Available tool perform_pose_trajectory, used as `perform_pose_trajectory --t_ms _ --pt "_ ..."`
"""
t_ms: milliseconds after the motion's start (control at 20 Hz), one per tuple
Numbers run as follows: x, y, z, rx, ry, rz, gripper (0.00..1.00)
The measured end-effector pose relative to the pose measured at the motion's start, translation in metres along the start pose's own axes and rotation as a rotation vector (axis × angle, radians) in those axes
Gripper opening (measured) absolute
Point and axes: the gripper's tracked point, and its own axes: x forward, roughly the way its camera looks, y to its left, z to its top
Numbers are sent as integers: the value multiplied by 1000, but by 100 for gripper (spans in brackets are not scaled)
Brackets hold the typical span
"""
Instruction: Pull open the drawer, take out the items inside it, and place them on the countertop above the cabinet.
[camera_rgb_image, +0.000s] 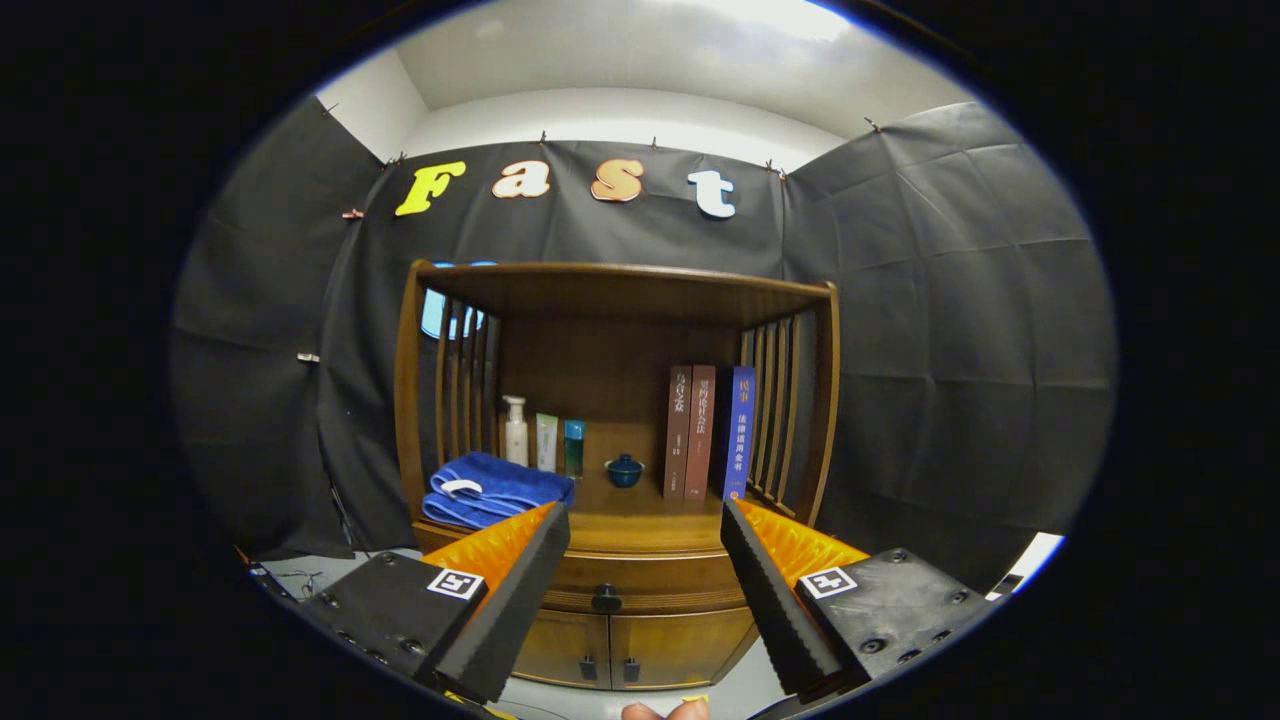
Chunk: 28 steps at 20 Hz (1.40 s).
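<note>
A wooden cabinet (610, 470) stands ahead against the booth wall. Its drawer (640, 578) is closed, with a dark round knob (606, 598) at its front. My gripper (645, 520) is open, held some way short of the cabinet; the knob shows between and below the fingertips. The countertop (640, 520) above the drawer carries folded blue towels (495, 490), a small blue lidded cup (624, 470), three bottles (543, 440) and three upright books (708, 432). What lies inside the drawer is hidden.
Two lower cabinet doors (620, 645) with small handles sit under the drawer. Slatted wooden sides (775, 415) and a top shelf (620, 285) frame the countertop. Fingertips of a person's hand (665, 710) show beneath the gripper. Grey floor (310, 570) spreads left of the cabinet.
</note>
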Motion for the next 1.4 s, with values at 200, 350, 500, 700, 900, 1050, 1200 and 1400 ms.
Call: perform_pose_trajectory --t_ms 200,350,500,700,900,1050,1200,1400 --pt "38 10 -47 38 32 15 99" --pt "68 18 -95 16 78 28 99" --pt "100 27 -147 23 161 41 99" --pt "129 37 -208 30 277 58 99" --pt "142 47 -248 10 361 73 99" --pt "147 52 -253 2 366 82 67" --pt "148 49 -253 27 363 75 45" --pt "144 48 -253 49 390 79 30"
